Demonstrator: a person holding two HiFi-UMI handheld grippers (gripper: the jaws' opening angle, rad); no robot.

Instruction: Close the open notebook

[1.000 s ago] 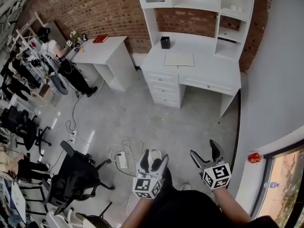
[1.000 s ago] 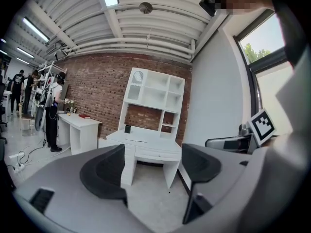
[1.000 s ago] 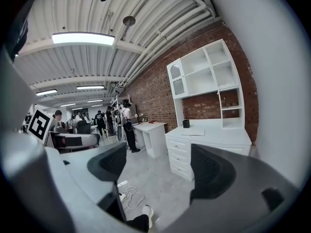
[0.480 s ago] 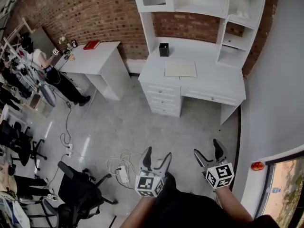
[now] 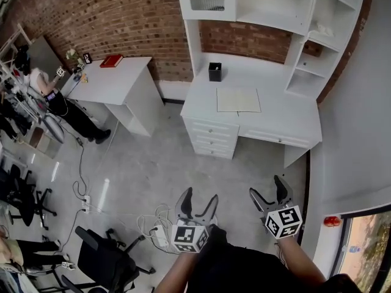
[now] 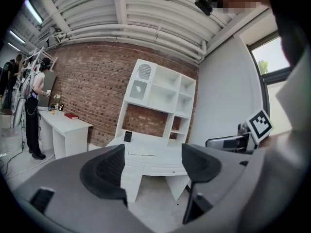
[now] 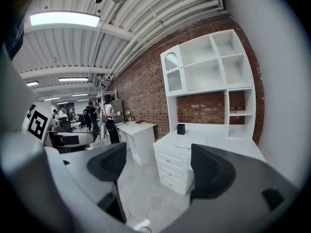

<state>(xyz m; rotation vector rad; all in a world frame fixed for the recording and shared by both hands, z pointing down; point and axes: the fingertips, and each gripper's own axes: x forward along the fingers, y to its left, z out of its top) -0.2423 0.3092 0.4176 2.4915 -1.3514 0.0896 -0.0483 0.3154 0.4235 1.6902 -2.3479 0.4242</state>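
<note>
The notebook lies open on the white desk's surface, upper middle of the frame. At the bottom, well away from it, the left gripper and the right gripper each have jaws apart, holding nothing.

On the desk, notebook; probable pen cup behind, leftward.

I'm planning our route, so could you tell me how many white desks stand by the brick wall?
2: a plain desk at left with a red book, and a shelved desk at right with the open notebook. More may be hidden.
</note>
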